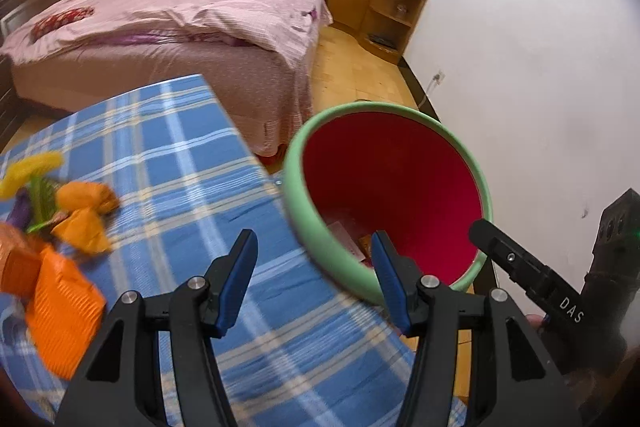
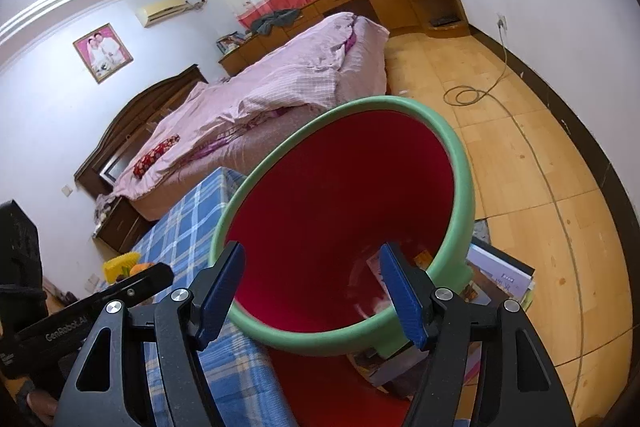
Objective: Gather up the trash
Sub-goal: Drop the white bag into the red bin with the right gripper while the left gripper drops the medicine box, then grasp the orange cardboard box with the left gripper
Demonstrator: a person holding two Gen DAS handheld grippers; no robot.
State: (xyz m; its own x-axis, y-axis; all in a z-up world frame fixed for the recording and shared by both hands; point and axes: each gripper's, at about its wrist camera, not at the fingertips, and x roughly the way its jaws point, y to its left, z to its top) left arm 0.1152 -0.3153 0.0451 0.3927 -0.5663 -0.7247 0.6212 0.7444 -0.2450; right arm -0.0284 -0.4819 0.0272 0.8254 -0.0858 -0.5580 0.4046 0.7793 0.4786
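Left gripper (image 1: 314, 277): jaws wide, nothing between them, over the near edge of the counter (image 1: 176, 163) (blue plaid cloth). Its right finger overlaps the bin rim in the left view; cannot tell if it touches.

Right gripper (image 2: 312, 291): jaws wide, empty, pointing into the mouth of the bin (image 2: 340, 219). In the left view it (image 1: 480, 227) shows only as a black finger at the far rim, so its state reads from its own camera.

Bin (image 1: 390, 199): green rim and outer wall, red inside, tilted with the mouth toward both cameras. It sits just beside the counter's right edge, rim close against the cloth. Contents: a few flat scraps at the bottom, pinkish paper (image 1: 346, 239) and a small orange-yellow piece (image 1: 366, 241); from the right wrist they read as blurred paper bits (image 2: 378, 267). Most of the inside is bare red wall.

Trash on the counter, far left and well apart from the bin: orange corrugated paper (image 1: 60, 311), crumpled orange wrappers (image 1: 86, 211), a yellow-green-purple piece (image 1: 32, 183). All motion-blurred, so the edges are unclear. The right view catches only a yellow bit (image 2: 120, 263) behind the left gripper's body (image 2: 92, 303).

Below the bin on the floor (image 2: 540, 187): stacked books or papers (image 2: 500, 275), partly hidden by the bin.

Background: bed (image 1: 172, 27) with pink cover, wooden shelf unit (image 1: 384, 11) along the wall, cable (image 2: 472, 93) coiled on the floor.
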